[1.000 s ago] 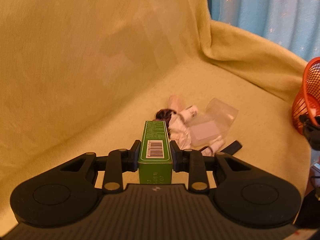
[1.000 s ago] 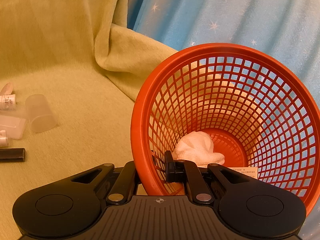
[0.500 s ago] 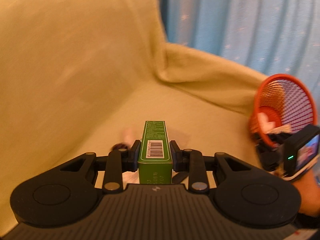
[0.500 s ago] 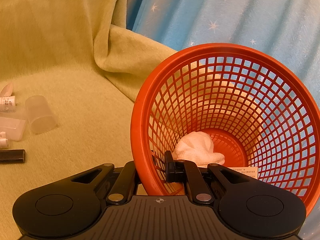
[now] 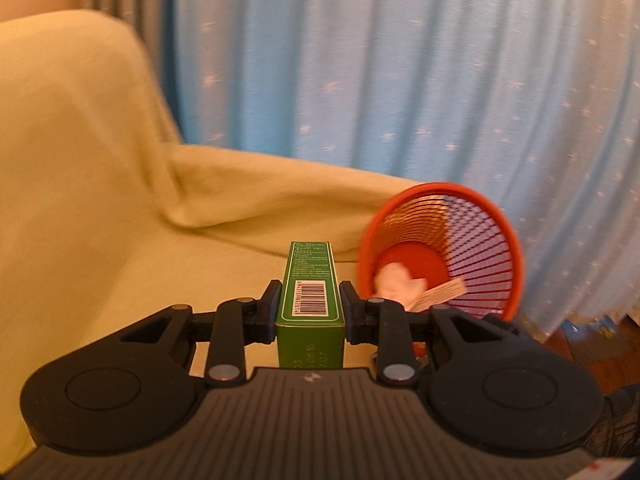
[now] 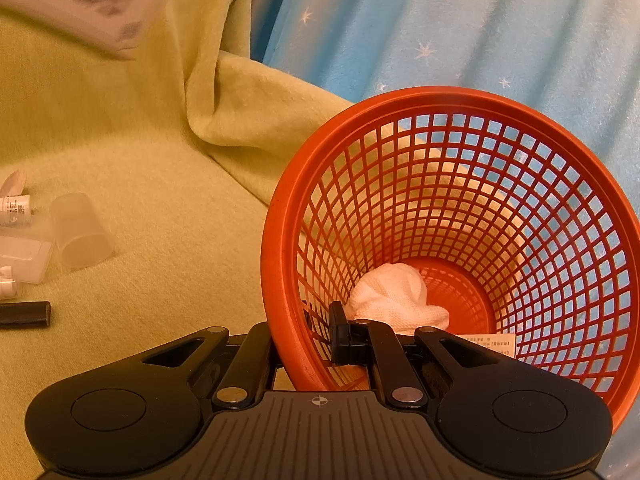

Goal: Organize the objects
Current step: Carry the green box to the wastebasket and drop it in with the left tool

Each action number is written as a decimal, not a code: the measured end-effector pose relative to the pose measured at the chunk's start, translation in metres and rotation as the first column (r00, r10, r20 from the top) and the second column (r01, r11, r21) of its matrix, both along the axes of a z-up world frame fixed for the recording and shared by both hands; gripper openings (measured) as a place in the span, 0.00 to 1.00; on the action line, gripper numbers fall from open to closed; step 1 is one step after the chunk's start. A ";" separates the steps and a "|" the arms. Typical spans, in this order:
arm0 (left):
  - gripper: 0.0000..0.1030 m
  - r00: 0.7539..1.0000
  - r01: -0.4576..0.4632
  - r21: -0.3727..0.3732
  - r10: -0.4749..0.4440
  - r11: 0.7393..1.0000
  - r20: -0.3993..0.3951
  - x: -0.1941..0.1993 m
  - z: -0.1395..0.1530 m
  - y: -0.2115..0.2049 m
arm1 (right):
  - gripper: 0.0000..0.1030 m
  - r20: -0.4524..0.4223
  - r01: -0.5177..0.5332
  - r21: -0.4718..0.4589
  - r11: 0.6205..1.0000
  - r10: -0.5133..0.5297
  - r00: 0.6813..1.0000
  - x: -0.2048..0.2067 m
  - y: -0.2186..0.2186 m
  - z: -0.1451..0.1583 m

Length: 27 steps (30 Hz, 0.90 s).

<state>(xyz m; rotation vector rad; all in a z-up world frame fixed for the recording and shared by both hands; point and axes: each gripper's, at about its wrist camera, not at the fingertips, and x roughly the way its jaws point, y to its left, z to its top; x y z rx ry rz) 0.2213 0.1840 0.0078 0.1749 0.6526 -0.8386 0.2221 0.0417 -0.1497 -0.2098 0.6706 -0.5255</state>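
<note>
My left gripper [image 5: 310,300] is shut on a long green box [image 5: 310,276] with a barcode, held clear above the sofa seat. Ahead and to its right is the orange mesh basket [image 5: 486,210], tipped with its mouth toward the box. My right gripper [image 6: 316,332] is shut on the basket's rim [image 6: 280,216], one finger inside and one outside. In the basket lie a white cloth [image 6: 394,292] and a paper label [image 6: 490,344].
On the yellow-green sofa cover [image 6: 160,200] at left lie a translucent cup [image 6: 80,232], a clear case [image 6: 22,256], a small tube [image 6: 14,204] and a black stick [image 6: 24,314]. A blurred white thing with dark marks [image 6: 80,0] hangs at top left. A blue curtain [image 5: 400,60] hangs behind.
The left gripper has risen and swung right with the green box, away from the pile on the seat toward the basket. The right gripper has held still. A blurred object entered its view.
</note>
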 end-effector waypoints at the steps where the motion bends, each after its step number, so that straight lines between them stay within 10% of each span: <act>1: 0.24 1.000 0.025 -0.002 -0.025 1.000 -0.002 0.000 0.001 -0.006 | 0.05 0.001 0.000 0.001 1.000 0.000 1.000 0.000 0.000 0.000; 21: 0.24 0.955 0.298 0.042 -0.297 0.954 -0.030 0.004 -0.009 -0.132 | 0.05 0.002 0.001 0.000 1.000 -0.001 1.000 0.000 0.000 0.000; 27: 0.31 0.972 0.233 -0.037 -0.234 0.972 -0.016 0.019 -0.007 -0.143 | 0.05 -0.001 0.000 0.002 1.000 0.000 1.000 0.001 0.000 0.000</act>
